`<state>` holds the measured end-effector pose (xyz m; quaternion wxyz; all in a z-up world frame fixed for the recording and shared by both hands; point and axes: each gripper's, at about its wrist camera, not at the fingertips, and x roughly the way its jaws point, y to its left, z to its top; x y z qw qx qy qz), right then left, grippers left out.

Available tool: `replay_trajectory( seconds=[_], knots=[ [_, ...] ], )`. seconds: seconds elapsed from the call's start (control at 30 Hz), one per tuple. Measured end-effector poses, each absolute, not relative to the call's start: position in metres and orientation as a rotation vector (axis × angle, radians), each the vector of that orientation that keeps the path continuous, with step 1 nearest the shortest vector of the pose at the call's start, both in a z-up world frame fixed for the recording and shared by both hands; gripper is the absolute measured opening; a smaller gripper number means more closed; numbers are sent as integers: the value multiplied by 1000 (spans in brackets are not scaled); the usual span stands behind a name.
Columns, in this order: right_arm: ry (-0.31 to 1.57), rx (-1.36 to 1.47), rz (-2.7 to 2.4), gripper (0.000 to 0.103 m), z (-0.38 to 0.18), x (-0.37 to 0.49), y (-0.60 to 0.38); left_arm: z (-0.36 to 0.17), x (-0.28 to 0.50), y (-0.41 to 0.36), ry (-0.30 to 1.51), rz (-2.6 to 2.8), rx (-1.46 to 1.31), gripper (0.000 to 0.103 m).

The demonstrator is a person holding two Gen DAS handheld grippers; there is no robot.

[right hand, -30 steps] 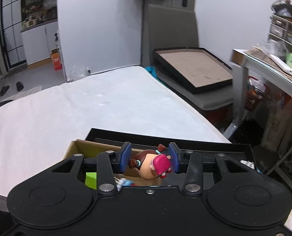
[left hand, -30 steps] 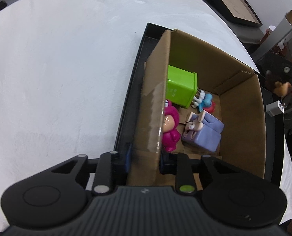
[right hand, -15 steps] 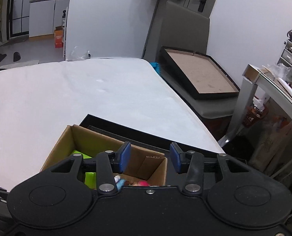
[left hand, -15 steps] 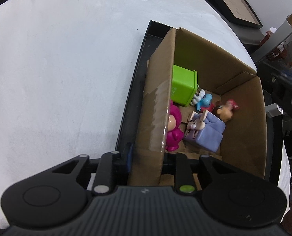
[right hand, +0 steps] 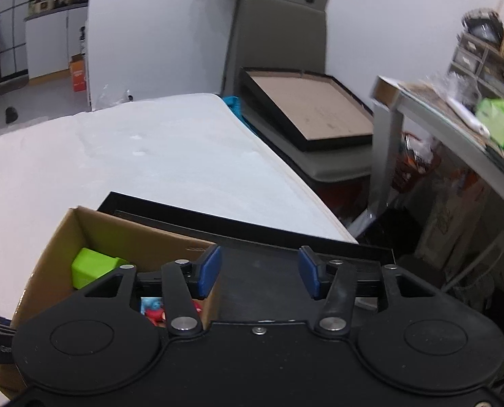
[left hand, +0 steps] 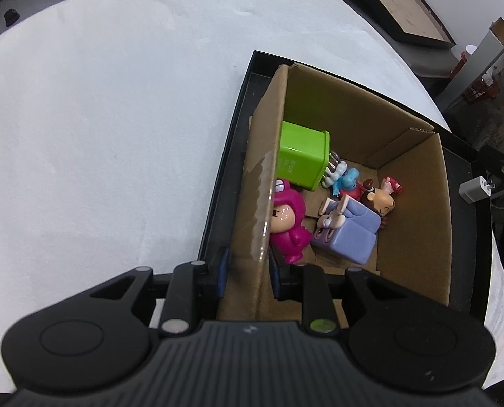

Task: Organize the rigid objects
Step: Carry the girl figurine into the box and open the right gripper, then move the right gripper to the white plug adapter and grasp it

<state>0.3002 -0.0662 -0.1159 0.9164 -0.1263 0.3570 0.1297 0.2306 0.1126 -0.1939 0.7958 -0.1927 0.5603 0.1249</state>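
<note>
An open cardboard box (left hand: 414, 176) stands in a black tray (left hand: 225, 176) on the white-covered table. Inside lie a green cube (left hand: 303, 159), a pink-suited figurine (left hand: 289, 217), a lilac block toy (left hand: 350, 234), a small blue toy (left hand: 348, 179) and a brown-haired figurine (left hand: 381, 201). My left gripper (left hand: 248, 269) clasps the box's near left wall, its jaws easing open slightly with the pads still on the cardboard. My right gripper (right hand: 258, 271) hovers over the tray just right of the box (right hand: 143, 237). Its jaws are opening with nothing between them.
A white charger plug (left hand: 476, 188) lies beyond the tray's right rim. A black-framed brown board (right hand: 313, 108) leans on a grey seat behind the table. A cluttered shelf (right hand: 455, 115) stands at the right. The white cloth (left hand: 116, 118) stretches left of the tray.
The right gripper let go of the brown-haired figurine, which now lies in the box beside the lilac block. That gripper has shifted right and spread wider. The left gripper keeps its hold.
</note>
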Motion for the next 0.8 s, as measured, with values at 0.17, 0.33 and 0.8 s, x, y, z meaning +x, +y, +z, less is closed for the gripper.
replay_trajectory(
  seconds=[0.17, 0.33, 0.8],
  knots=[
    [766, -203, 268, 56, -118, 311, -90, -186, 234, 108, 1202, 298, -390, 33],
    [758, -227, 243, 60, -123, 320, -108, -179, 240, 99, 1193, 336, -350, 48],
    [762, -55, 57, 63, -170, 353, -177, -177, 258, 74, 1203, 407, -259, 64]
  ],
)
